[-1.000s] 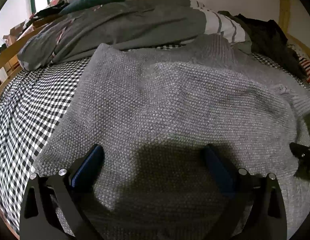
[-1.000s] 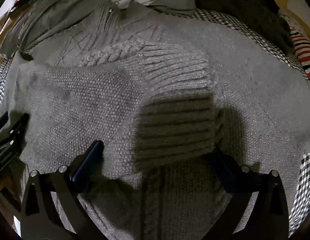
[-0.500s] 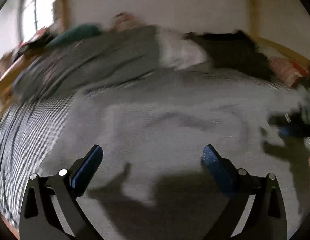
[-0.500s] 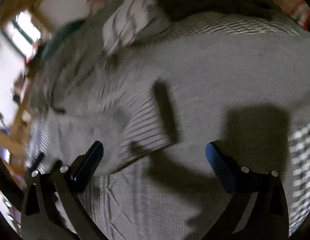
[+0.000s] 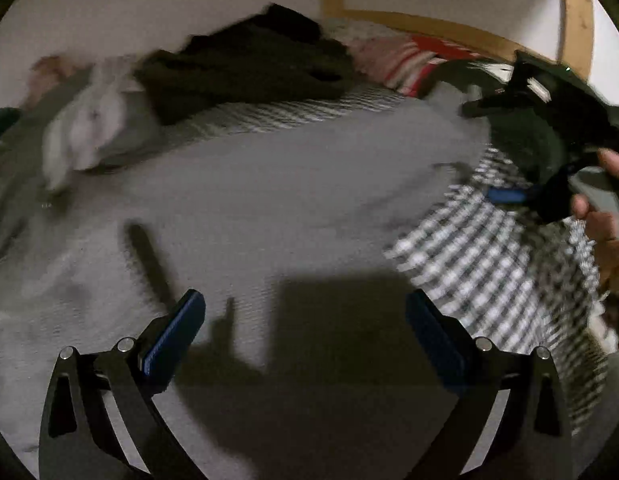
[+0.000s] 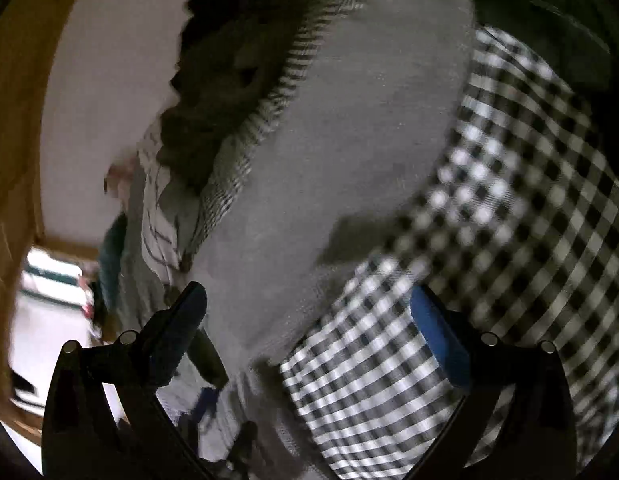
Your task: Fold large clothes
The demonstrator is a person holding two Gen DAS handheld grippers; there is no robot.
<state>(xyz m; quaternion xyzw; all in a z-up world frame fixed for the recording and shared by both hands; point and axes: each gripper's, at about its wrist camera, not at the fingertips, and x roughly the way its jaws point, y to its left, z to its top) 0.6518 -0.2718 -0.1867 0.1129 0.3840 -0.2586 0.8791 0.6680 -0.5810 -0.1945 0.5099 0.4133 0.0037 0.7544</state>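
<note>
Grey knit sweater [image 5: 269,200] lies spread across the checked bedsheet [image 5: 489,272], its right-hand edge running diagonally where the check pattern begins. Left gripper [image 5: 305,328] hovers over the sweater's near part with its blue-padded jaws spread wide and nothing between them. Right gripper [image 6: 309,332], seen from its own camera, straddles the sweater's edge [image 6: 329,320] where knit meets sheet, its jaws likewise wide apart and empty; in the left view the same tool appears at the far right, held in a person's hand [image 5: 601,216]. Both views are smeared by motion, so fine detail of the knit cannot be read.

Risks from here, as I judge them: closing on that border could pinch the bedsheet along with the sweater, dragging the sheet up into the fold. A shallow bite on loose, stretchy knit could slip out mid-lift and leave the layer crooked. Dark clothing [image 5: 245,68] and a red-striped item [image 5: 405,56] heaped just beyond the sweater could snag or get swept under if a fold is carried too far that way.
</note>
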